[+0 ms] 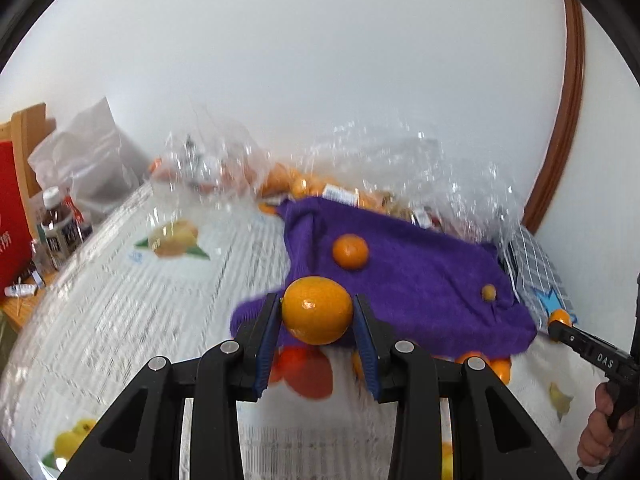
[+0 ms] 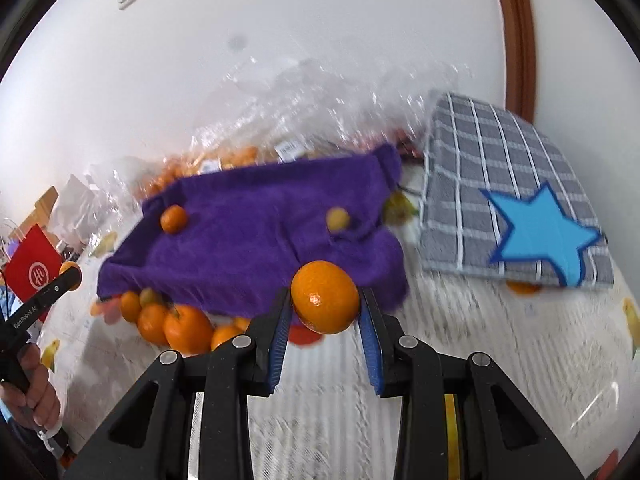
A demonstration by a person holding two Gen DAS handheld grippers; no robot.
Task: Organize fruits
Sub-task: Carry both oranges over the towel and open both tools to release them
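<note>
Each claw is clamped on a fruit. The left claw [image 1: 317, 310] grips an orange [image 1: 317, 310] between its blue pads, held clear above the near edge of the purple towel [image 1: 420, 280]. The right claw [image 2: 325, 298] pinches a second orange [image 2: 325, 298] the same way, just in front of that towel's near right corner.

Judging by how things lie, the sorting is at an early stage. Beyond the left claw, only one small orange [image 1: 351, 251] and one tiny yellowish fruit [image 1: 488, 292] rest on the purple towel, well apart from each other. Ahead and to the right of the right claw, the grey checked towel [image 2: 480, 168] with its blue star [image 2: 544, 232] carries no fruit that I can see on top, though something orange shows at its near edge.

Plenty remains. A loose cluster of oranges [image 2: 176, 326] sits on the table [image 2: 500, 340] to the left of the right claw, tucked against the purple towel's near edge. Behind the towel, crinkled clear plastic bags [image 1: 280, 168] hold more orange fruit; how many is too blurred to tell.

The likely next step is setting both gripped fruits down on a towel, but which towel takes which kind cannot be told from here.
</note>
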